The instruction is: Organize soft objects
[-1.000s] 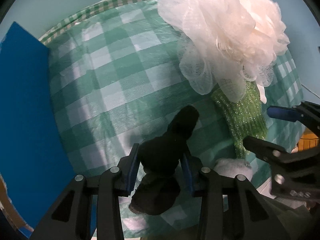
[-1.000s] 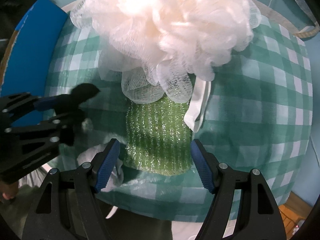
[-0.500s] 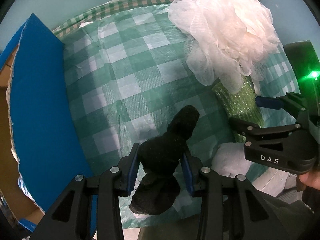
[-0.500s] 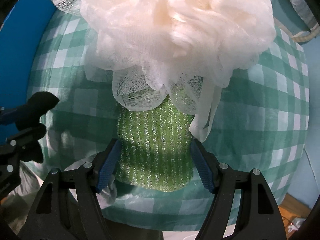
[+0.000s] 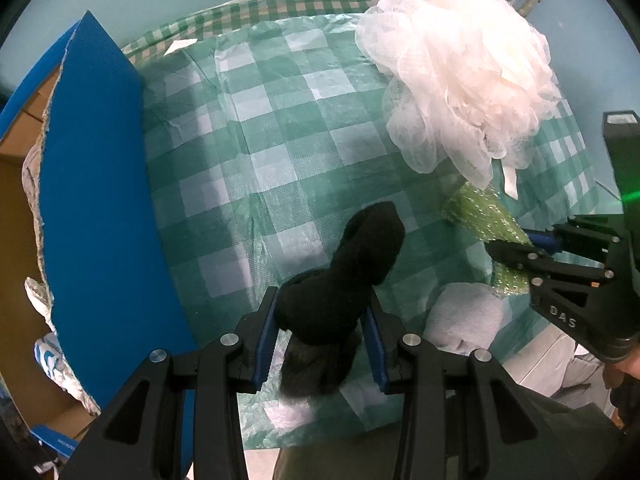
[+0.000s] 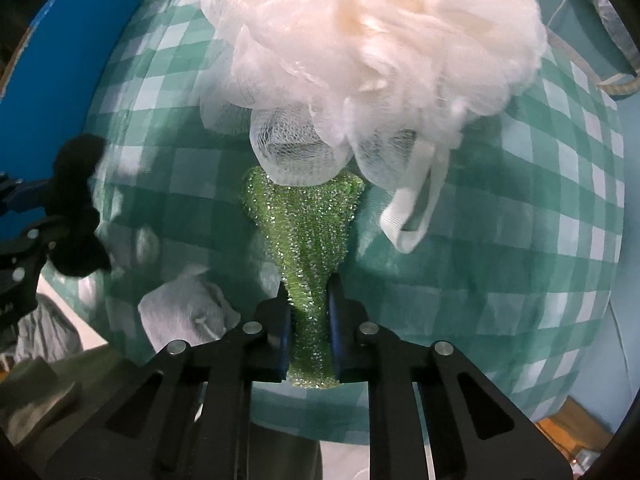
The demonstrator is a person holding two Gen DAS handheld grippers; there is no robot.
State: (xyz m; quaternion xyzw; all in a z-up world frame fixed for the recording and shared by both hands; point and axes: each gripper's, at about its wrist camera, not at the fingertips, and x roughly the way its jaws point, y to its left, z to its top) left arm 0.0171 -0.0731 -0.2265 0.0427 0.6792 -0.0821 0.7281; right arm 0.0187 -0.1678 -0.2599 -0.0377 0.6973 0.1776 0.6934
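We are looking down on the checked cloth (image 5: pixel 280 128), and the green scrubber (image 6: pixel 308 232) is lying with its long axis running straight away from the right gripper (image 6: pixel 308 320), its wide end tucked under the white pouf (image 6: pixel 360 40) and its narrow near end pinched between the blue pads. Those jaws have just been closing, and now they are clenching the scrubber's near end so tightly that the mesh is bunching into a waist between them. From the left wrist view we are seeing the same scrubber (image 5: pixel 484 220) slanting from under the pouf (image 5: pixel 460 80) down toward the right gripper (image 5: pixel 520 242) at the right edge.

The left gripper (image 5: pixel 322 332) is gripping the black sock (image 5: pixel 344 280), jaws narrowed on its middle; the sock's long axis is pointing up and away from the gripper, its rounded tip leaning right, its other end hanging below the pads. A white cloth (image 5: pixel 464 316) is sitting just beside the scrubber's near end, and the blue box (image 5: pixel 92 200) is standing at the left
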